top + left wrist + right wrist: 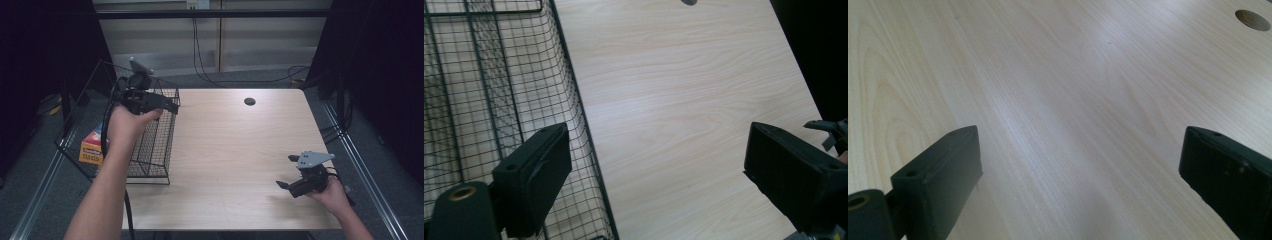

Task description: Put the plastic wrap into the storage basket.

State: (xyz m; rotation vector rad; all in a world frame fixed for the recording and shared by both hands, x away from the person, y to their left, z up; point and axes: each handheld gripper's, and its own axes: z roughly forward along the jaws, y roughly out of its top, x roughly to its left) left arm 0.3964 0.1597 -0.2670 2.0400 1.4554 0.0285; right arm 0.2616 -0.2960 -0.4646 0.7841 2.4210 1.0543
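One black wire-mesh basket [150,145] at table's [235,150] left edge, orange box [92,147] inside. Left gripper [172,104] above basket's far rim, jaws spread, empty. Right gripper [287,172] near right front corner, jaws spread, empty.

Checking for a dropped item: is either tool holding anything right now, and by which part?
Nothing is held. The left tool is open above the wire basket's rim, jaws empty. The right tool is open over bare table.
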